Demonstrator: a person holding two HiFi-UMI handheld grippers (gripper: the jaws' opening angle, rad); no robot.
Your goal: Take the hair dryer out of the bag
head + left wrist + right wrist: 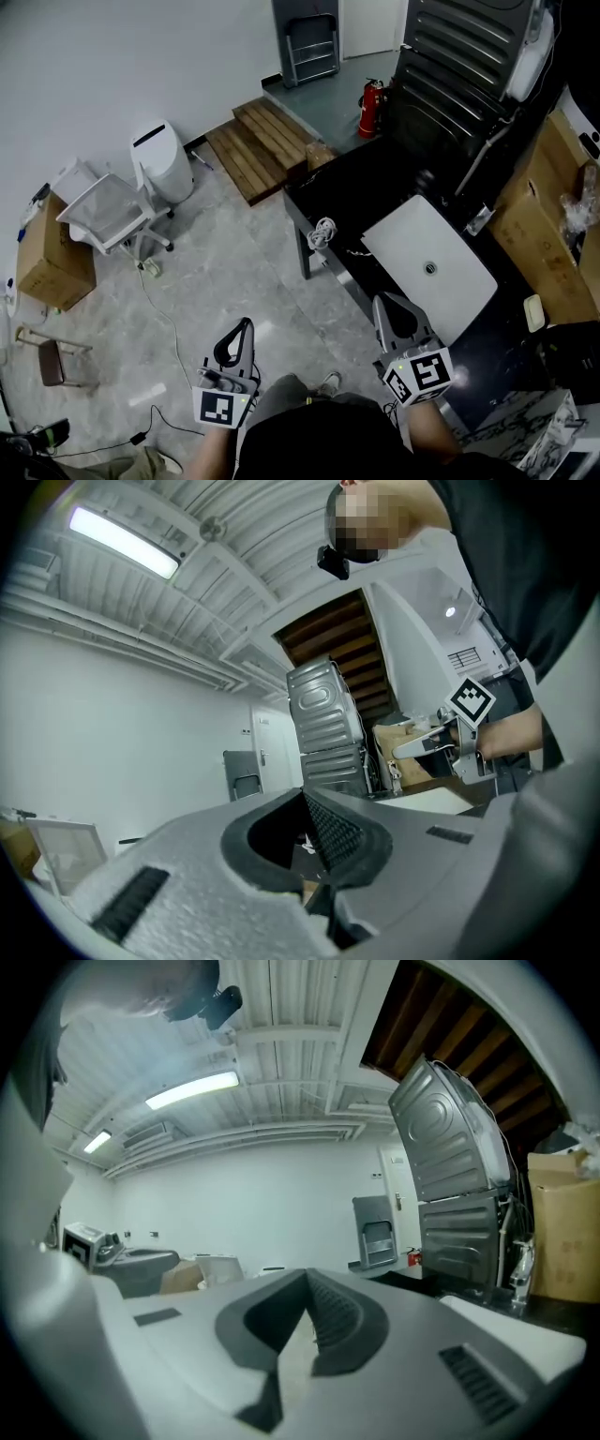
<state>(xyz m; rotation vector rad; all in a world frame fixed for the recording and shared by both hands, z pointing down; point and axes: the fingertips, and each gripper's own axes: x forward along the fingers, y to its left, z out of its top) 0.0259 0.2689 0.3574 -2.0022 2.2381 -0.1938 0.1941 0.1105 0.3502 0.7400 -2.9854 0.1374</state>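
A flat white bag [429,267], a rounded rectangle of smooth pale material, lies on the black table [352,192]. It rests flat on the tabletop near the table's middle. It is turned at a slant to the table's edges, with one corner reaching toward the table's near edge. A small dark round spot, perhaps a fastener, sits near its centre. Its upper face looks even and unwrinkled, and what it holds is hidden from above.
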